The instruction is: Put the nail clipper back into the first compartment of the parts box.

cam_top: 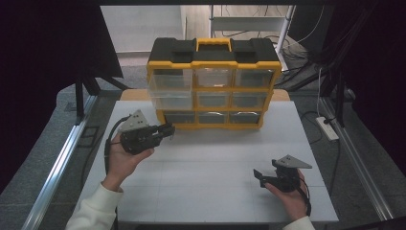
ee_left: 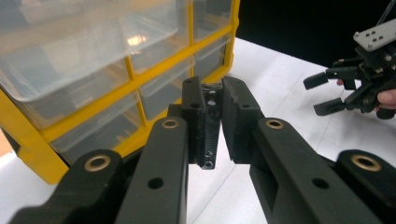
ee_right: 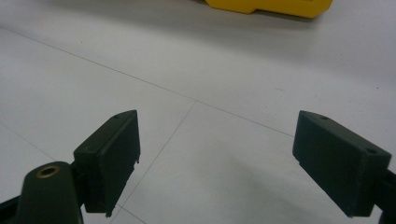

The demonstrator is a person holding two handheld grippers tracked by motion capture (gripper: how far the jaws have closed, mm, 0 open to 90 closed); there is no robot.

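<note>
Black jaws of the left gripper (ee_left: pixel 212 109) pinch a small dark part (ee_left: pixel 208 135), held in the air just in front of the cabinet (cam_top: pixel 213 86).

The part is a thin black strip with small holes, clamped upright between the nearly closed jaws; a shiny bit shows at its top, too small to make out. This gripper sits off the cabinet's lower left corner, level with the bottom row of drawers, its tips pointing at that corner but apart from it. One clear drawer (cam_top: pixel 170 88) on the cabinet's left side stands pulled out. The right gripper (cam_top: pixel 262 176) rests on the white table (cam_top: pixel 215 158) well in front of the cabinet's right end, jaws spread wide with nothing between them.
</note>
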